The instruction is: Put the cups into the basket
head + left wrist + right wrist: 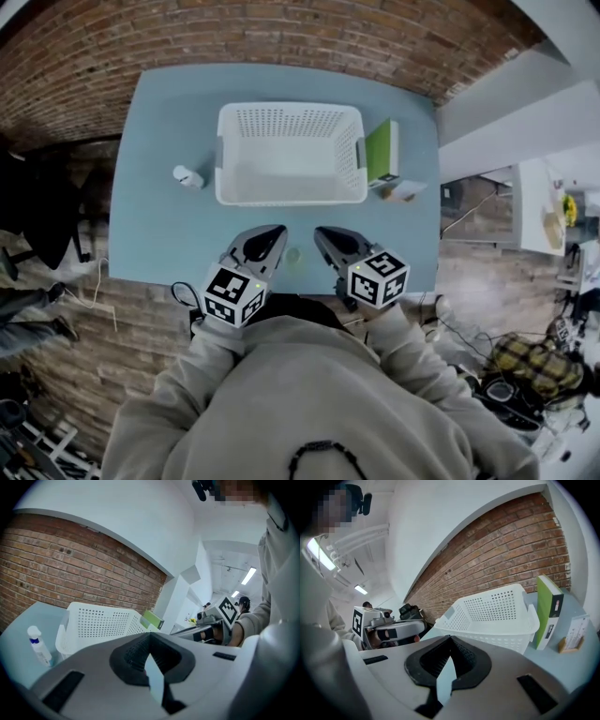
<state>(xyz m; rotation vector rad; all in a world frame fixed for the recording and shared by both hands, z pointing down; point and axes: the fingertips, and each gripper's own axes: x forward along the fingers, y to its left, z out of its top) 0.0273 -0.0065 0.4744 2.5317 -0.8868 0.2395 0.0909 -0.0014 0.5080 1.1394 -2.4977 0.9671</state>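
White perforated basket (291, 111) is standing empty at the middle of the blue-grey table (159, 225), with a small white bottle (187, 176) just beside its left wall and a green box (382, 150) just beside its right; I am holding the left gripper (278, 230) and the right gripper (322, 232) side by side over the table's near edge, both pointing toward the basket; both pairs of jaws are lying clenched tip to tip with nothing between them. Between the two tongs what I am taking for a cup (292, 255), small, round and pale green, is resting on the table, well short of the basket; it is showing too small to be sure of, and neither gripper view is catching it. Hazards, as I am judging them: clenched jaws arriving at a light cup are likely to be pushing it rather than gripping it, so one pair should be opening first; the cup is sitting near the table's front edge, so a nudge toward me could be sending it off; both tongs are crowding the same small thing, so they could be striking each other; a cup carried low could be catching the basket's near rim, and a wide swing could be toppling the bottle or the box.
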